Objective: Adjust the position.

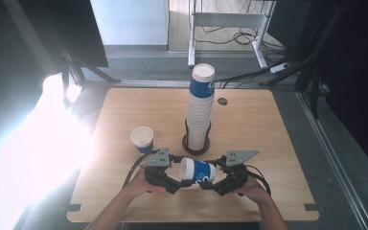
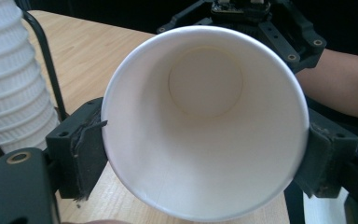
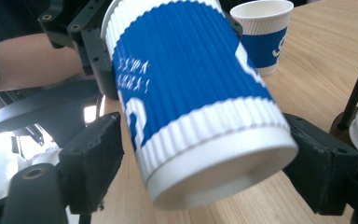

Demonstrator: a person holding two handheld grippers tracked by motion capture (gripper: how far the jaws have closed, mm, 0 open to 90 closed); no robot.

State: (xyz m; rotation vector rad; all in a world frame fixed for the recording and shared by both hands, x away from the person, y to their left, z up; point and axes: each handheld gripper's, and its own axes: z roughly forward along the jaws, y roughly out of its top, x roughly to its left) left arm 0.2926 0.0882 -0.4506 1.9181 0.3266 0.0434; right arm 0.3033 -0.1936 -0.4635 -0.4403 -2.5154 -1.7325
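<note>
A blue-and-white ribbed paper cup (image 1: 199, 171) lies on its side in the air near the table's front edge, held between both grippers. My left gripper (image 1: 181, 173) is shut on its open rim end; the left gripper view looks straight into the white inside of the cup (image 2: 205, 130), with a jaw pad on each side of the rim. My right gripper (image 1: 212, 176) clasps the base end. In the right gripper view the cup (image 3: 186, 84) tilts toward the camera, base first, between the two jaws.
A second cup (image 1: 142, 139) stands upright on the wooden table (image 1: 268, 143), left of a tall stack of cups (image 1: 200, 108) in a black wire holder (image 1: 195, 146). The stack is close behind the grippers. A person's forearms enter from the bottom.
</note>
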